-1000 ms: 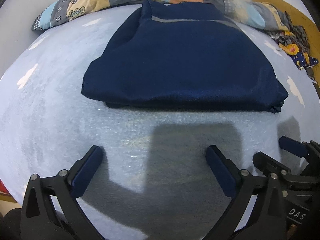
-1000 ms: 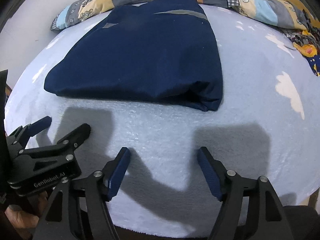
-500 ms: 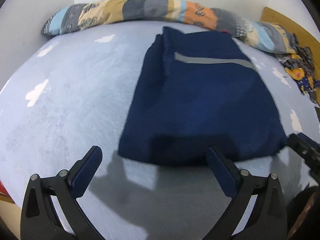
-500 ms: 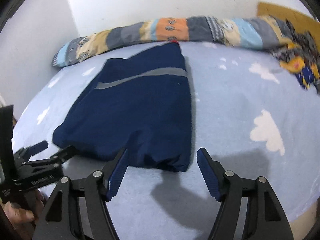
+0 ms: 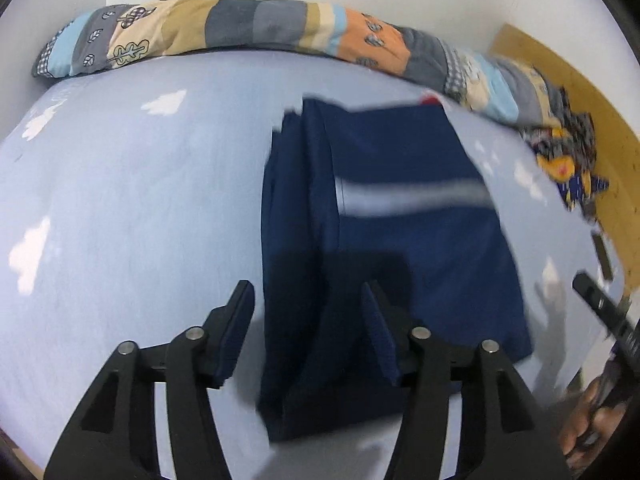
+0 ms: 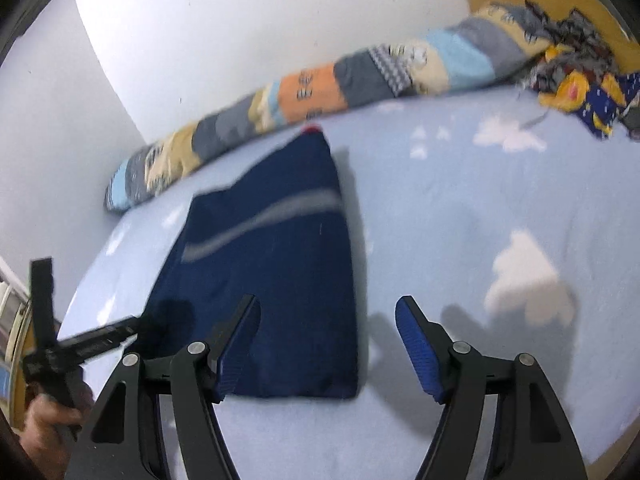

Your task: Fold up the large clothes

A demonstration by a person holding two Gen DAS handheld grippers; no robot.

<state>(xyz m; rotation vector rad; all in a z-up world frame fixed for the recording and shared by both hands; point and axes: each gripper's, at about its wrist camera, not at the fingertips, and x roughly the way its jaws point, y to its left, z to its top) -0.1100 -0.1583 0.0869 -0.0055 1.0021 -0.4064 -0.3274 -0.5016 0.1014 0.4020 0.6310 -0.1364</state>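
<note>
A patchwork bolster (image 5: 256, 28) lines the bed's (image 5: 120, 200) far edge against the wall, with a crumpled patterned cloth (image 5: 568, 160) at two o'clock by a wooden headboard (image 5: 560, 80). The left claw (image 5: 308, 328) has just been closing — half-open, empty, above the garment. The right claw (image 6: 328, 344) is wide open, holding nothing. The folded navy garment (image 5: 400, 240), grey stripe across it, lies flat mid-bed — nothing on it

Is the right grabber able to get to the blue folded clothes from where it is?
Probably yes. The right gripper hangs open above the near right corner of the folded navy garment, with nothing between them; only the bare blue bed cover lies around it.
</note>
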